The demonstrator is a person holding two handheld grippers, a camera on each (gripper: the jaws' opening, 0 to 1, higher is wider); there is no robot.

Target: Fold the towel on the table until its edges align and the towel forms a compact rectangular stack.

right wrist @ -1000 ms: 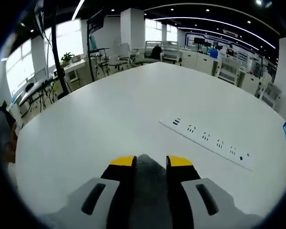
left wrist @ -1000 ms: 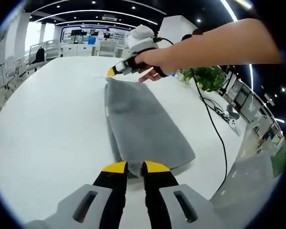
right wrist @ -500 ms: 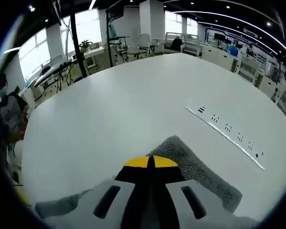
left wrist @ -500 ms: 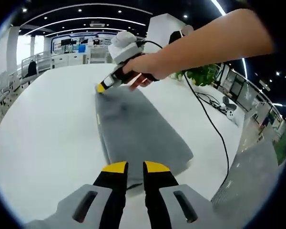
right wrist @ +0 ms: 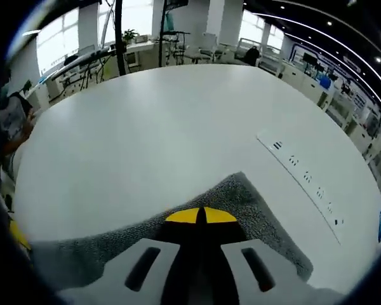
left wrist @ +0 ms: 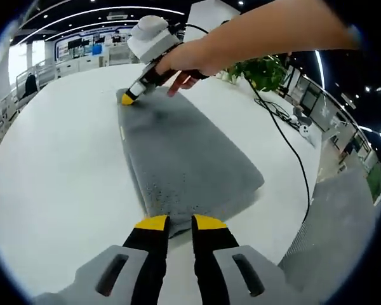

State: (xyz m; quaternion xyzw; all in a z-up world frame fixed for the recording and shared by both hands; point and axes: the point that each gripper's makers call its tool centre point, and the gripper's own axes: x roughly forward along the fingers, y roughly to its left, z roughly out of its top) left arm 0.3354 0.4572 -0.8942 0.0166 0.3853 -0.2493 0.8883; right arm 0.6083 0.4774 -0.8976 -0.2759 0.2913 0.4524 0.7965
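A: Where does the towel [left wrist: 184,159] lie?

B: On the white desk [left wrist: 57,171], folded into a long grey strip. In the left gripper view it runs straight away from the left hand-held gripper [left wrist: 175,222], its near end just ahead of the yellow tips and its far end at the right hand-held gripper [left wrist: 128,98].

A: How do the left jaws stand?

B: A narrow gap shows between the two yellow tips, with nothing in it. They hang just short of the towel's near edge, above the desk.

A: And the right one?

B: In the right gripper view the right hand-held gripper [right wrist: 200,216] has its yellow tips pressed together, with the towel [right wrist: 254,216] spreading out on both sides of them. Whether cloth is pinched between them I cannot tell.

A: What of the person's hand?

B: In the left gripper view a hand [left wrist: 184,60] grips the right tool's body, its bare forearm reaching in from the upper right. The tool slants down so its yellow tip meets the far left corner of the towel. A black cable [left wrist: 286,146] trails from it across the desk, off to the right of the towel.

A: Anything else near?

B: Ahead and to the right of the right tips, a white power strip [right wrist: 305,184] lies on the desk, apart from the towel. A green plant [left wrist: 267,70] stands beyond the forearm.
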